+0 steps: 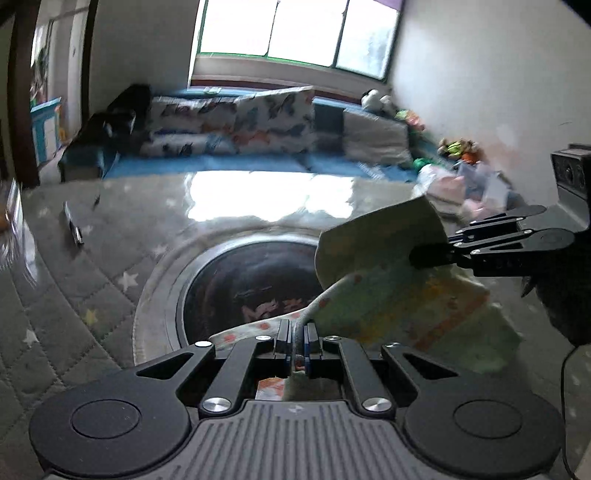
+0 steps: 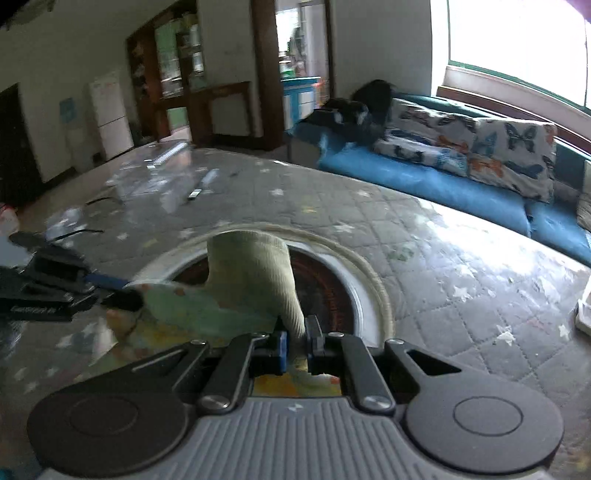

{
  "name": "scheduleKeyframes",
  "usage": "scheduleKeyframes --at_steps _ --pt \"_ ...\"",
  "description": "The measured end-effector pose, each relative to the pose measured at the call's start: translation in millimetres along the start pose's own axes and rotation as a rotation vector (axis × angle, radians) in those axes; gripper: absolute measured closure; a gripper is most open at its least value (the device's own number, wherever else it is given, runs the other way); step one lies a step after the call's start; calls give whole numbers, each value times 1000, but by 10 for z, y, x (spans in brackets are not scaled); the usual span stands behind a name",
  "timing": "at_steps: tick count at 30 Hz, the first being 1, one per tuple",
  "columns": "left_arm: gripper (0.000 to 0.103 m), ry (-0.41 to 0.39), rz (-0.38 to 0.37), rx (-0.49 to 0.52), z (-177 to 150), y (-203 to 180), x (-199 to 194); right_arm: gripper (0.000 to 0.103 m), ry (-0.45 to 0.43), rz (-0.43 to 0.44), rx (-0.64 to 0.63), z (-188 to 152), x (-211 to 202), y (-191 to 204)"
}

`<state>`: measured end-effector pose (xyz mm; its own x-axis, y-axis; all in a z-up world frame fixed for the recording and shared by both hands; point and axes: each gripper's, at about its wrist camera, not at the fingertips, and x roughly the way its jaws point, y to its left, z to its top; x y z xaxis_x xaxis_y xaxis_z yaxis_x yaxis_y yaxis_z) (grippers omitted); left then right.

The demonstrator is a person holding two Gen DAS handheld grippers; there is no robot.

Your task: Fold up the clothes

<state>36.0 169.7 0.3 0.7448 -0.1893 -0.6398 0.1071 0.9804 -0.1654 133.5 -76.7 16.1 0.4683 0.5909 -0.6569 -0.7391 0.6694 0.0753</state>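
— While both grippers hang over the quilted tabletop (image 1: 92,295), where is the garment?
— A pale printed garment (image 1: 388,295) stretches in the air between them, above a round dark opening (image 1: 236,284) in the cover.
— And the jaws?
— Left gripper (image 1: 298,339): jaws pressed together, pinching one edge. Right gripper (image 2: 295,343): jaws pinching a ribbed cuff.
— Behind?
— A blue sofa (image 2: 424,184) with butterfly cushions (image 2: 513,155), under a bright window (image 1: 295,29).
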Motion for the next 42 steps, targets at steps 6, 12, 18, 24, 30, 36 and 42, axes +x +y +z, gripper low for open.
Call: scheduleKeyframes --at_steps 6,12,18,24,30,36,42 --pt "96 46 39 -16 -61 66 212 84 -17 -57 73 -166 135 -188" --pt "96 64 52 -25 -71 66 265 70 10 -133 91 -450 -168 -370" --pt "96 80 90 -14 13 72 358 70 44 -177 154 -761 -289 -503" --pt "90 112 119 -19 15 77 440 70 11 -158 243 -770 -243 -644" --pt "83 117 147 -19 16 78 468 96 -27 -201 275 -781 -169 -649" --pt "77 112 175 -13 34 80 485 84 -41 -277 278 -785 -124 -661" --pt "76 71 217 -45 101 153 346 84 -78 -269 255 -693 -246 -525"
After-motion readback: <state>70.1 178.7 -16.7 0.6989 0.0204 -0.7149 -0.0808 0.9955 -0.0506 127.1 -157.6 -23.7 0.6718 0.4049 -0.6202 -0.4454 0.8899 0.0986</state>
